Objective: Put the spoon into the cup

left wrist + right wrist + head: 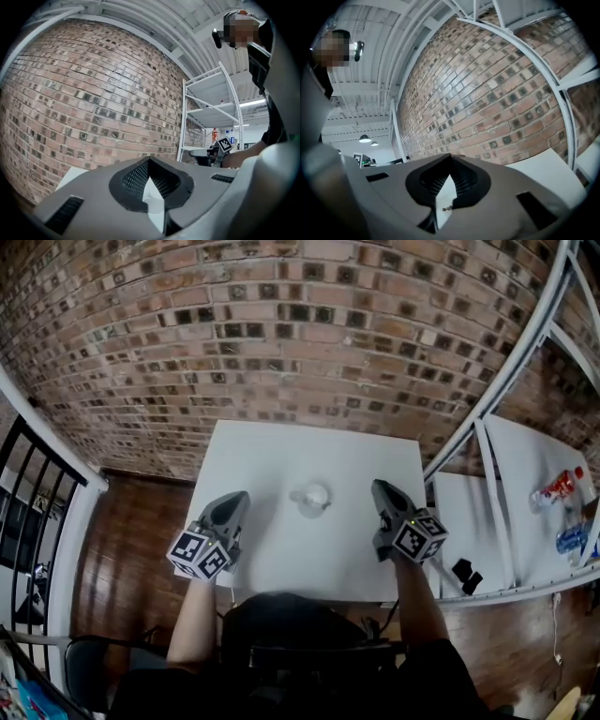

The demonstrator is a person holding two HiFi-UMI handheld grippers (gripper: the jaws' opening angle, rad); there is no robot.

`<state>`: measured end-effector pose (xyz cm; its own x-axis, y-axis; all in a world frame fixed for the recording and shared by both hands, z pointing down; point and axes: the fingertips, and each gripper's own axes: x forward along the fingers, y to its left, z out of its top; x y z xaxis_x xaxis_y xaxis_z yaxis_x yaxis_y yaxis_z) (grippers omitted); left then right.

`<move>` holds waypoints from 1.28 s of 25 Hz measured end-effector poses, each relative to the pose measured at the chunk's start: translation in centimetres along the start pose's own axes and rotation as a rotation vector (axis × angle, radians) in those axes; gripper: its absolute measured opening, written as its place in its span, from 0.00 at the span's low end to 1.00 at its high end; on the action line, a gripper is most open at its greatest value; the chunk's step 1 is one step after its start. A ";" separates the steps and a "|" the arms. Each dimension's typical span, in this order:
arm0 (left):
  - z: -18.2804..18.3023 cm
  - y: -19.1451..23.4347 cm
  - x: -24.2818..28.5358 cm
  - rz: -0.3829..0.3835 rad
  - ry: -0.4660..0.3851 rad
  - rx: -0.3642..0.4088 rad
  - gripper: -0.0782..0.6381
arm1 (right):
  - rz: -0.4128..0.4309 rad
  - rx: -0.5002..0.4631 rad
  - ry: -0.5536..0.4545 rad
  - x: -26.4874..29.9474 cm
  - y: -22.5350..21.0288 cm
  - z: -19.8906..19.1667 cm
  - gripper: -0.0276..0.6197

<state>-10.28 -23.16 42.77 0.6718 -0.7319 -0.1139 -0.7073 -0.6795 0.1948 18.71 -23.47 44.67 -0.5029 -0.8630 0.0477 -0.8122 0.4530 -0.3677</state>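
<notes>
A small white cup stands near the middle of the white table in the head view. A thin pale bit shows at its rim; I cannot tell whether it is the spoon. My left gripper hangs left of the cup, shut and empty, apart from it. My right gripper hangs right of the cup, also shut with nothing in it. In the left gripper view the left gripper points at the brick wall with its tips together. The right gripper shows closed tips and brick wall in its own view.
A white metal shelf frame stands to the right, with bottles on a white shelf board and a black object lower down. A brick wall lies behind the table. A black railing is at the left.
</notes>
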 end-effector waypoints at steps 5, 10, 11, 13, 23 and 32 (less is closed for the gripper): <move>-0.3 -1.0 1.1 -0.038 0.009 -0.007 0.11 | -0.078 -0.142 0.018 -3.0 -0.3 1.7 0.05; -0.5 -1.8 1.4 -0.052 0.008 -0.009 0.11 | -0.171 -0.182 0.053 -5.8 -1.9 0.6 0.05; -0.5 -2.0 1.5 -0.057 0.009 -0.009 0.11 | -0.185 -0.182 0.058 -6.2 -2.1 0.3 0.05; -0.5 -2.4 1.4 -0.065 0.012 -0.008 0.11 | -0.205 -0.172 0.063 -7.0 -2.4 -0.3 0.05; -0.7 -2.6 0.0 -0.050 0.028 -0.010 0.11 | -0.217 -0.131 0.092 -7.9 -1.9 -2.4 0.05; -0.8 -1.5 -1.6 -0.010 0.013 -0.025 0.11 | -0.242 -0.121 0.114 -8.1 -2.2 -4.3 0.05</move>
<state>-10.06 -20.93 43.42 0.6821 -0.7239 -0.1030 -0.6946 -0.6855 0.2181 23.27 -16.54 49.08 -0.3149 -0.9215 0.2274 -0.9385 0.2664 -0.2198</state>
